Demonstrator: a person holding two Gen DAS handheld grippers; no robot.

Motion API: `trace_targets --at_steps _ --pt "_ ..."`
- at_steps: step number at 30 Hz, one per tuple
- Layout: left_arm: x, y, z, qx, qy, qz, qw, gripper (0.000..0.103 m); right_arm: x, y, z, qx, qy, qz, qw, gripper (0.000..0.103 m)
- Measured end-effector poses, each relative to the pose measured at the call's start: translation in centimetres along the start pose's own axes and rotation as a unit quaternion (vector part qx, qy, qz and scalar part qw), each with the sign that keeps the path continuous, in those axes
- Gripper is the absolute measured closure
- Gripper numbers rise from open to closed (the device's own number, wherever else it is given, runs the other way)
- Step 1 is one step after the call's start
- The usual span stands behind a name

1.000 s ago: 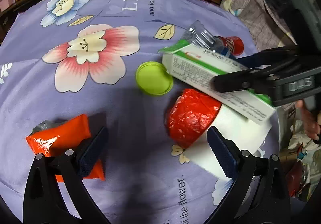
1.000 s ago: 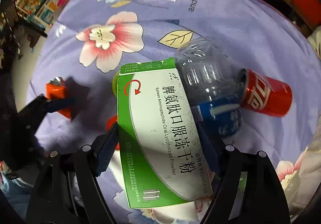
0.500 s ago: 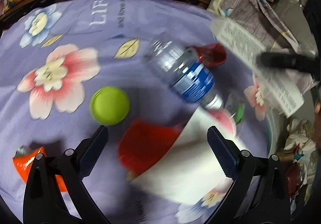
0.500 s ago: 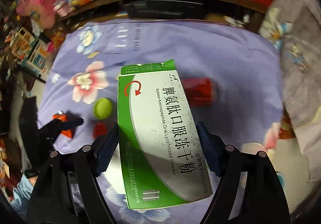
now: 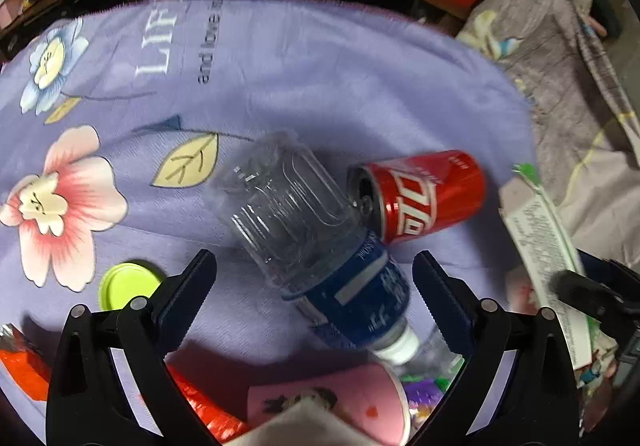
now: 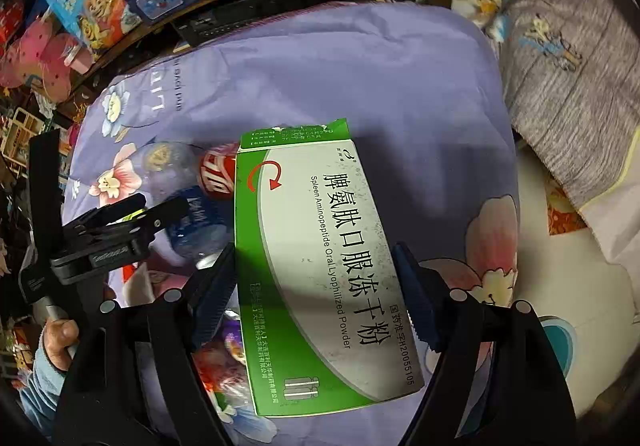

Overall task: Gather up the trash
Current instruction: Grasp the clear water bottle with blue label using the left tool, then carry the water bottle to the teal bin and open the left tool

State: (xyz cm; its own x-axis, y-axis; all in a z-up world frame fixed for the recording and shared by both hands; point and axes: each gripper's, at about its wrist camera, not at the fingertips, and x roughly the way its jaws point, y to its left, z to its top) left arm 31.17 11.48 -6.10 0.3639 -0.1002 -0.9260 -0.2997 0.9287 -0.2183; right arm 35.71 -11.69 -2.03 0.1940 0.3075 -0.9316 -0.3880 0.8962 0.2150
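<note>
Medicine box (image 6: 320,266) lengthwise along right claw (image 6: 316,294)

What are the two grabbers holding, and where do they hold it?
The right gripper clamps the green-and-white box by its long sides. The left gripper is open, holding nothing.

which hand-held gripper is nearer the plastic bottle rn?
Left. The left hand-held gripper hangs open right over the plastic bottle, which lies between its fingers. The right hand-held gripper is off to the side, clamping the green box.
</note>
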Motion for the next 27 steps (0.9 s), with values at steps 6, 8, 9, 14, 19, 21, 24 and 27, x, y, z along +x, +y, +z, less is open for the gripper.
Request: trace_targets --at_steps 6,8,9,14,19,21,24,27 --pt "2.3 -0.5 -0.1 0.005 0.016 0.012 0.9998 0.005 1.4 -1.0 -0.4 0.009 0.013 0.016 1.000 0.030" --pt "2.8 -0.8 -0.5 0.015 0.021 0.006 0.9996 0.015 1.5 -1.0 -0.8 0.012 0.014 0.020 1.000 0.030" --pt "2.9 -1.0 -0.8 0.024 0.025 0.000 0.9994 0.019 1.5 -1.1 -1.0 0.013 0.014 0.024 1.000 0.030" --pt "1.7 -2.0 -3.3 0.087 0.030 0.007 0.9957 0.021 1.0 -1.0 -2.4 0.021 0.011 0.037 0.999 0.030" --pt "-0.6 -2.6 -6.3 0.137 0.030 -0.016 0.9900 0.021 0.3 -0.8 -4.5 0.030 0.007 0.047 0.998 0.030" --pt "-1.8 -2.8 -7.1 0.152 0.024 -0.024 0.9877 0.021 -0.2 -0.7 -5.6 0.036 0.004 0.053 0.998 0.030" --pt "-3.9 -3.2 -8.5 0.174 0.014 -0.043 0.9837 0.021 -1.1 -0.8 -7.1 0.043 -0.003 0.061 0.997 0.030" --pt "-5.8 -3.7 -9.5 0.187 0.001 -0.055 0.9808 0.021 -2.2 -1.2 -8.7 0.053 -0.013 0.068 0.996 0.030"
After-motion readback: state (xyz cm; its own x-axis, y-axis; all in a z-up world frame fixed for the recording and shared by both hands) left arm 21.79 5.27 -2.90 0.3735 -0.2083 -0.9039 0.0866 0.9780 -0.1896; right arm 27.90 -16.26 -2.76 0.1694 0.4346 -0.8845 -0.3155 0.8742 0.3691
